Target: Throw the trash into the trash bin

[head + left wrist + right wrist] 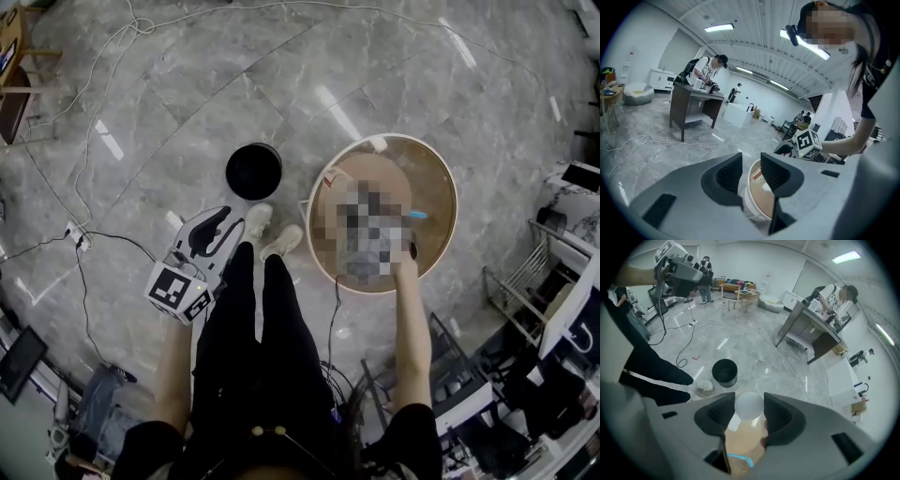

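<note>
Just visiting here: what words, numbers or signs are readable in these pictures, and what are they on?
No readable words or numbers anywhere.
Marker cube: black-and-white square patterns, not lettering.
Red-and-white label on the round table: print too small to read.

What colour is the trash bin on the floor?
Black: the trash bin shows clearest in the head view.

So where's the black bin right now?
In the head view, the black bin stands on the floor left of the round table, just ahead of the person's white shoes.
</note>
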`<state>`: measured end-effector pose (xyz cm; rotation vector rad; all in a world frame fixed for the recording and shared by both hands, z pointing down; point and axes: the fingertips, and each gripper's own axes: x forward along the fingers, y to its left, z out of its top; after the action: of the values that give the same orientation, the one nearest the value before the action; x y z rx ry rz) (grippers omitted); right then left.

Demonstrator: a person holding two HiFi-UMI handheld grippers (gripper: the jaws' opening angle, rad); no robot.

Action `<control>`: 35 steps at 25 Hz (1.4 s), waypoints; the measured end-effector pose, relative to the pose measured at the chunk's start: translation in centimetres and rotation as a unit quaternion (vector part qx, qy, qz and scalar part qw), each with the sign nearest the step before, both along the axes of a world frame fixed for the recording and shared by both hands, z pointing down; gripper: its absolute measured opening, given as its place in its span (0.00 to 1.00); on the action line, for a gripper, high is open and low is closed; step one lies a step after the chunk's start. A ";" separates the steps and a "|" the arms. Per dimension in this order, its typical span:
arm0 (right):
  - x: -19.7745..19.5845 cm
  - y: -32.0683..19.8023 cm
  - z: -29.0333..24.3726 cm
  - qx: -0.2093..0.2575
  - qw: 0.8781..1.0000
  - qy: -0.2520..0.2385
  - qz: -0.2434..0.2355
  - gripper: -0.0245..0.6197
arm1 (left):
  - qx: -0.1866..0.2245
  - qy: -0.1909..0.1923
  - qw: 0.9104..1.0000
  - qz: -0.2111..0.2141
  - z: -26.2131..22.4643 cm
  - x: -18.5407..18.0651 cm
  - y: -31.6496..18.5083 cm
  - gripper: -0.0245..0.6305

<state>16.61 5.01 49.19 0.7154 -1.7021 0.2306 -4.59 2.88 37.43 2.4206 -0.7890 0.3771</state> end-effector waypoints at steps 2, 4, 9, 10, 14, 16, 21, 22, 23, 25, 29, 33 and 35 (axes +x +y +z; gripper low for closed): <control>-2.1 -0.7 0.3 -0.001 1.000 -0.004 -0.018 0.35 | -0.002 0.005 1.000 -0.012 0.2 -1.1 -0.3 0.21; -4.3 -1.4 0.7 -0.003 0.999 -0.009 -0.036 0.35 | -0.004 0.007 1.000 -0.028 0.3 -2.2 -0.6 0.21; -9.3 -2.0 2.8 -0.008 0.996 -0.017 -0.084 0.35 | 0.004 0.015 0.998 -0.068 1.0 -4.6 -0.5 0.21; -10.3 -2.0 3.4 -0.009 0.996 -0.017 -0.090 0.35 | 0.006 0.016 0.997 -0.072 1.1 -5.0 -0.4 0.21; -14.1 -2.3 6.5 -0.017 0.993 -0.017 -0.113 0.35 | 0.011 0.012 0.996 -0.088 1.7 -6.5 -0.3 0.21; -15.8 -2.6 8.1 -0.021 0.992 -0.016 -0.125 0.35 | 0.008 0.013 0.995 -0.099 2.1 -7.2 -0.4 0.21; -19.4 -2.5 12.3 -0.031 0.988 -0.017 -0.147 0.35 | 0.004 0.019 0.991 -0.132 3.4 -9.1 0.0 0.21; -20.0 -2.5 13.2 -0.033 0.988 -0.018 -0.148 0.35 | 0.003 0.018 0.990 -0.138 3.8 -9.5 0.0 0.21; -20.5 -2.5 14.3 -0.035 0.988 -0.017 -0.149 0.35 | 0.001 0.018 0.989 -0.145 4.2 -10.0 -0.1 0.21; -21.4 -2.5 16.5 -0.036 0.988 -0.014 -0.151 0.35 | -0.003 0.020 0.987 -0.160 5.0 -10.7 -0.1 0.21; -22.8 -2.6 21.1 -0.039 0.988 -0.006 -0.151 0.35 | -0.008 0.018 0.983 -0.184 6.6 -11.8 -0.2 0.21; -23.7 -2.8 25.5 -0.038 0.988 0.006 -0.149 0.35 | -0.013 0.015 0.979 -0.204 8.1 -12.4 -0.2 0.21; -24.0 -2.9 27.6 -0.034 0.988 0.016 -0.152 0.35 | -0.017 0.016 0.977 -0.213 8.8 -12.6 -0.1 0.21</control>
<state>-7.40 2.10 76.78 0.3996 -1.7391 0.0623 -17.20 2.78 46.25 2.1425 -1.2395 0.1786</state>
